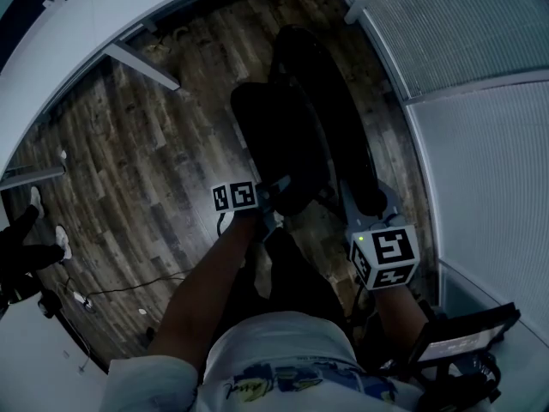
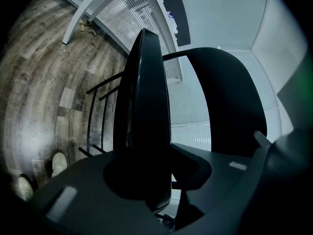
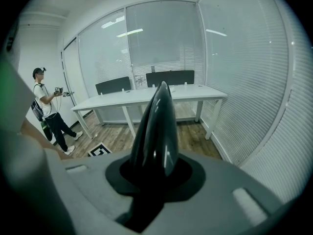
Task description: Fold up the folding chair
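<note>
Black folding chair (image 1: 296,136) stretches toward twelve o'clock. Left tongs (image 1: 273,197) clamp its seat (image 2: 144,106); right tongs (image 1: 371,206), at three o'clock, clamp its backrest (image 2: 230,97)

Black folding chair (image 1: 279,144), seat near-vertical

The left tool (image 2: 151,180) has its jaws pinched on the folding chair (image 2: 144,102), gripping a black panel that's seen edge-on and standing upright. A second black panel (image 2: 230,97) is just right of it (wider-looking). Thin rungs (image 2: 100,106) show to the left, over the wooden floor (image 2: 39,97).
</note>
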`<state>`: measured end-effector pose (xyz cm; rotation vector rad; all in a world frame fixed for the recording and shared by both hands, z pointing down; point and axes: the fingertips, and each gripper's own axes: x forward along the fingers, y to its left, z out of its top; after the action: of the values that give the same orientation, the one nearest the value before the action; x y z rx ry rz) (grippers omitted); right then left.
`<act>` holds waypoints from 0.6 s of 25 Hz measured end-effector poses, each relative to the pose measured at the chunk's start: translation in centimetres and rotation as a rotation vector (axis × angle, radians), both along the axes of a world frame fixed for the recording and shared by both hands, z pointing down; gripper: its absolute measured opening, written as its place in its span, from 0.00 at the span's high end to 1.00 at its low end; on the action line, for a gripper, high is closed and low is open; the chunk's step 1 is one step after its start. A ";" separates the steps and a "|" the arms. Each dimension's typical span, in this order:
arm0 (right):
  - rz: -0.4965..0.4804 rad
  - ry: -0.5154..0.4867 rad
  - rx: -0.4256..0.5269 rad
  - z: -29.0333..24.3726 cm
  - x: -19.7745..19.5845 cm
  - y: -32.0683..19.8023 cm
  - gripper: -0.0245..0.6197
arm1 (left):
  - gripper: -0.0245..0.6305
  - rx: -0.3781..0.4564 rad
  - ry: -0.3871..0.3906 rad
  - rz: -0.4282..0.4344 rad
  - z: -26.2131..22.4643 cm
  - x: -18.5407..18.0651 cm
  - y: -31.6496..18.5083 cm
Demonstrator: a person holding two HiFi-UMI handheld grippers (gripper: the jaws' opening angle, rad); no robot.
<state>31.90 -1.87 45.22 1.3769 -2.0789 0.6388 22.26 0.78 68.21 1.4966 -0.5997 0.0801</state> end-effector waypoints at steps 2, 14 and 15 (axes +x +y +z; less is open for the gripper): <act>0.002 -0.003 0.002 0.0 -0.2 0.2 0.85 | 0.76 -0.006 -0.020 0.003 -0.1 0.3 0.0; -0.008 -0.012 0.017 -0.7 -1.8 1.0 0.84 | 0.76 -0.049 -0.139 0.015 -1.3 3.6 -0.9; -0.009 -0.012 0.018 -0.7 -1.9 1.0 0.83 | 0.76 -0.053 -0.148 0.017 -1.3 3.8 -1.0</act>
<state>29.99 -0.90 44.50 1.3768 -2.1042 0.6277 26.04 -0.19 66.91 1.4529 -0.6987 0.2196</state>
